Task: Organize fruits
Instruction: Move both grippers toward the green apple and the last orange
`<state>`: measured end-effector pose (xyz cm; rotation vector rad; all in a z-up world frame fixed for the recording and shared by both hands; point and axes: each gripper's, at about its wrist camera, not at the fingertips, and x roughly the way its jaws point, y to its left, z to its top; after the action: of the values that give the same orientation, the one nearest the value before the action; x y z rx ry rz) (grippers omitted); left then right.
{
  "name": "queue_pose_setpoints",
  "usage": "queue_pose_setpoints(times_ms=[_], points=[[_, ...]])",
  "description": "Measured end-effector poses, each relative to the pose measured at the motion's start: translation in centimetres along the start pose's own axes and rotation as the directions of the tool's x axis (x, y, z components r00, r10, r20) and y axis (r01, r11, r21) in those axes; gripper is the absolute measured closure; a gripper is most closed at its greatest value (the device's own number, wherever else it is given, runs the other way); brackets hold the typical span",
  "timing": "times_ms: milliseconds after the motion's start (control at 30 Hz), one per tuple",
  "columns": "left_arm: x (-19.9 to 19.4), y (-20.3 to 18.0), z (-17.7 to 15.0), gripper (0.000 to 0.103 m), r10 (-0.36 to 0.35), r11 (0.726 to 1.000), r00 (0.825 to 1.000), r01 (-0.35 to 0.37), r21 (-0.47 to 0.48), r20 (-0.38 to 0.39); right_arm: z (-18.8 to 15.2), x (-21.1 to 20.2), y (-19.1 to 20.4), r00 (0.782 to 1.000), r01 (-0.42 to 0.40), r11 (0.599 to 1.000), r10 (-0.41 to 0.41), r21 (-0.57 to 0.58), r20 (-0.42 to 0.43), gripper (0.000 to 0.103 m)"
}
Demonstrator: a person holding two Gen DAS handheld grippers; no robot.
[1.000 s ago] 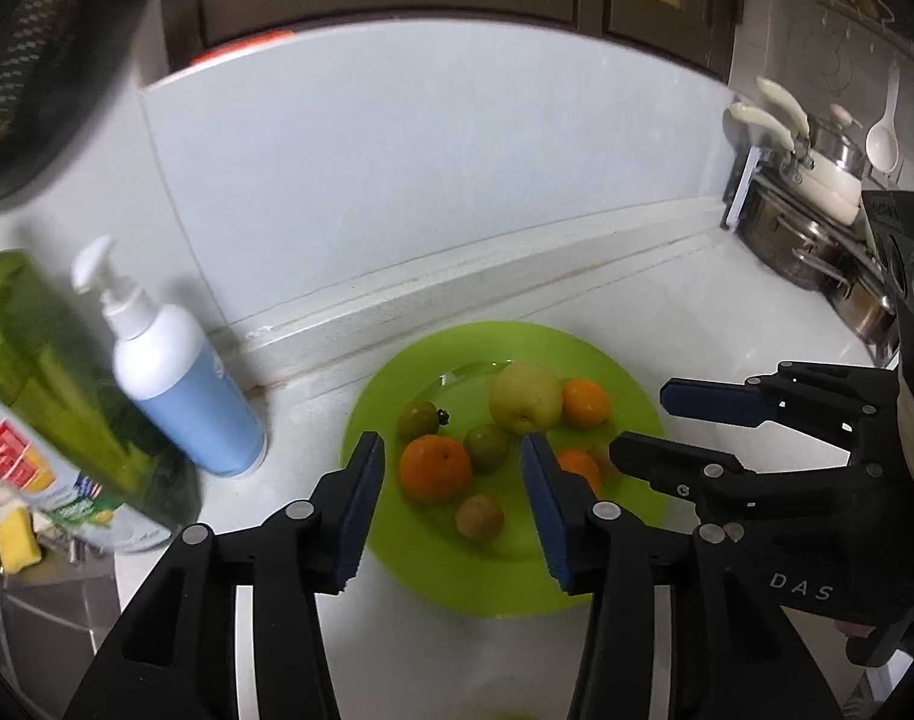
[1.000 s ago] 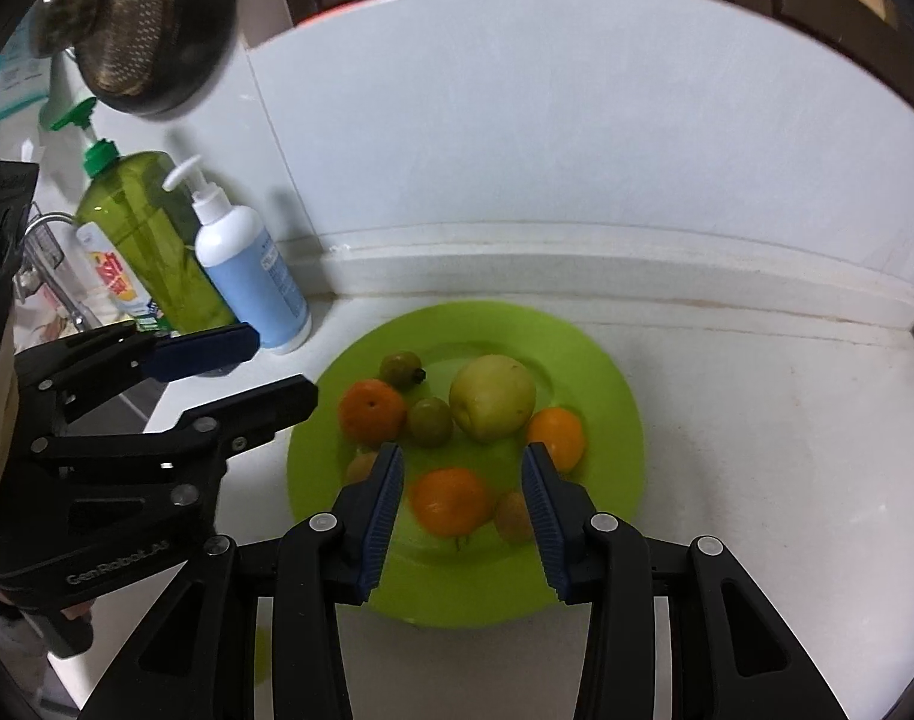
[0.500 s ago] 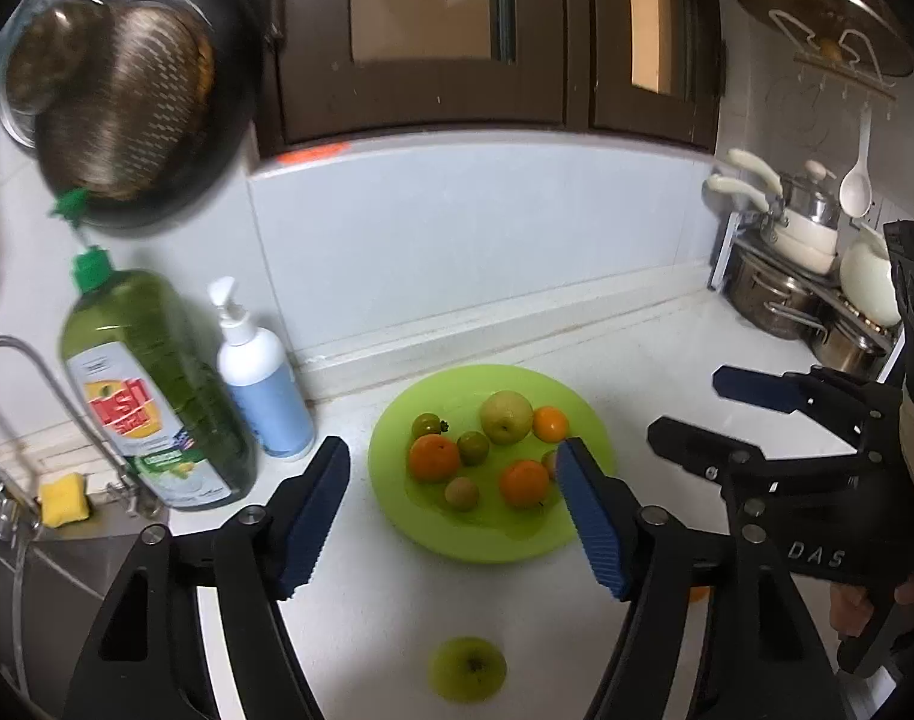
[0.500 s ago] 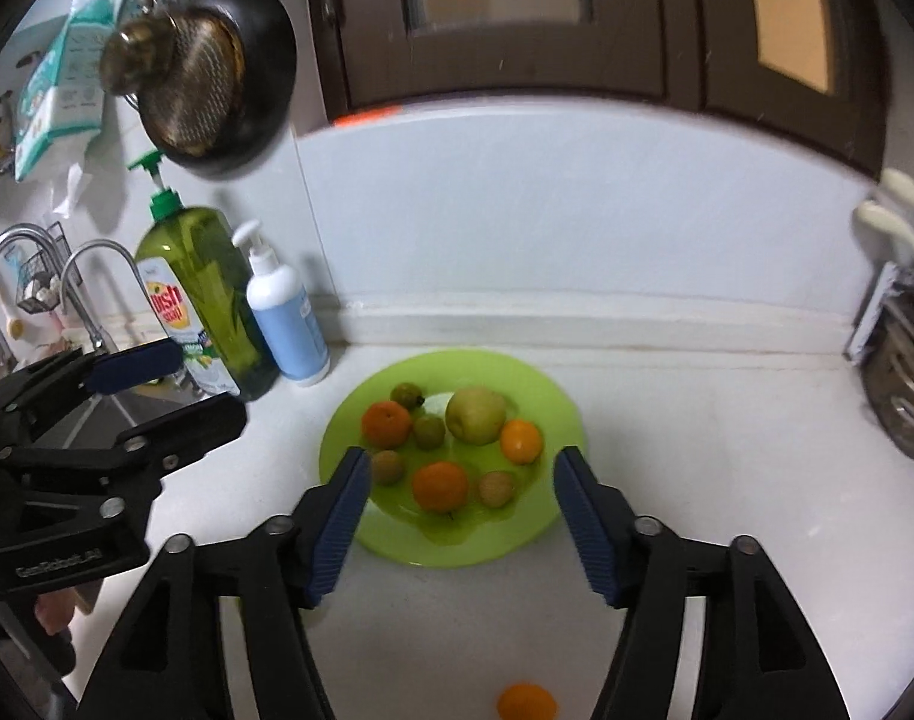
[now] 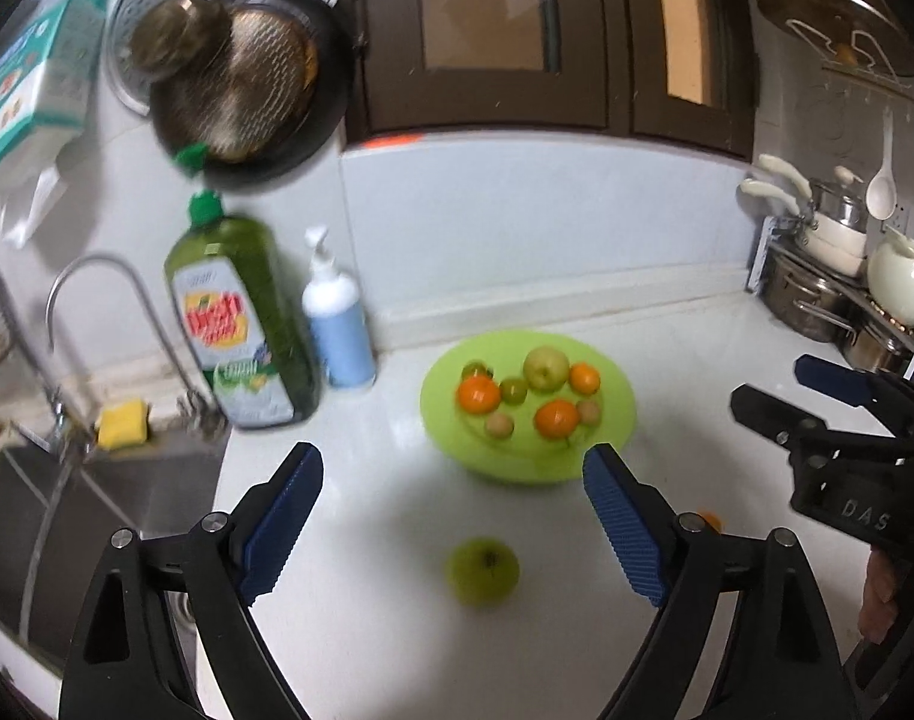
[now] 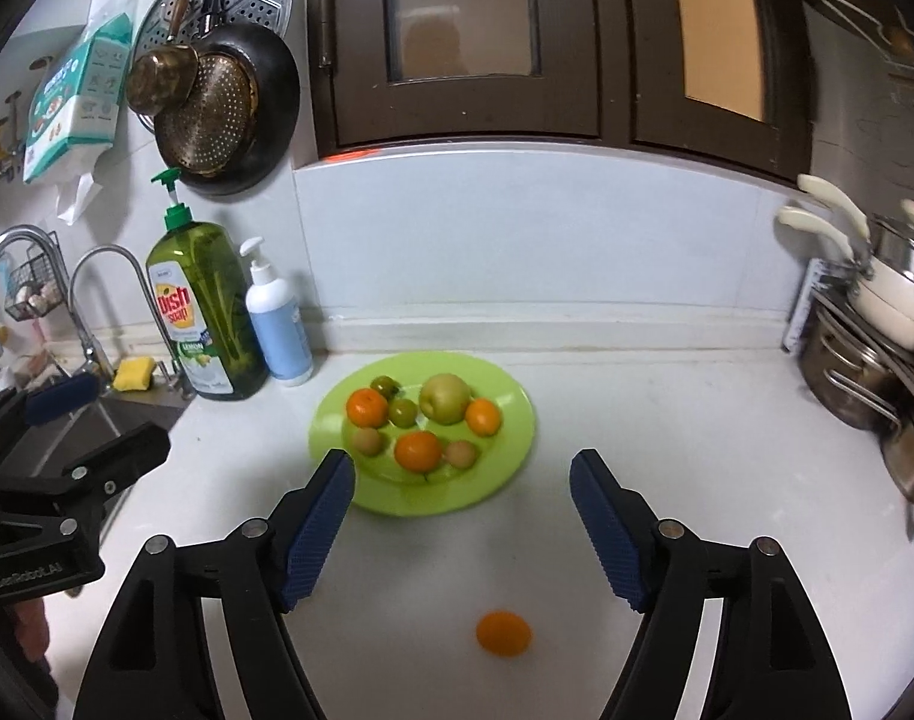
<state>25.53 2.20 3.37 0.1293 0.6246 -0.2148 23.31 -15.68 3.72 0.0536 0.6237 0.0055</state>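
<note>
Both grippers pulled back from plate (image 6: 505, 480), jaws just opened, empty, orange (image 5: 710, 519) half hidden.

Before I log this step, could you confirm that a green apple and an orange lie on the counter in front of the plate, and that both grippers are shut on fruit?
Not quite: both the left gripper and right gripper are open and hold nothing, as both wrist views show. The green apple and orange do lie on the counter in front of the plate.
</note>
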Motion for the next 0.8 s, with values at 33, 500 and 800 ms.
queue_pose_setpoints(times_ms=[33, 500, 800], points=[[0.0, -0.1, -0.7, 0.014, 0.011, 1.000, 1.000, -0.011, -0.002, -0.008, -0.4, -0.1, -0.1, 1.000, 0.008, 1.000, -0.008, 0.006, -0.001, 0.028], [0.5, -0.4, -6.6, 0.014, 0.062, 0.998, 0.996, -0.063, 0.000, -0.068, -6.6, 1.3, -0.8, 0.987, 0.035, 0.999, -0.029, 0.034, -0.159, 0.028], [2.6, -1.2, -8.8, 0.014, 0.071, 0.997, 0.990, -0.069, 0.023, -0.123, -8.8, 2.8, -1.7, 0.971, 0.057, 0.996, -0.040, 0.063, -0.234, 0.028]])
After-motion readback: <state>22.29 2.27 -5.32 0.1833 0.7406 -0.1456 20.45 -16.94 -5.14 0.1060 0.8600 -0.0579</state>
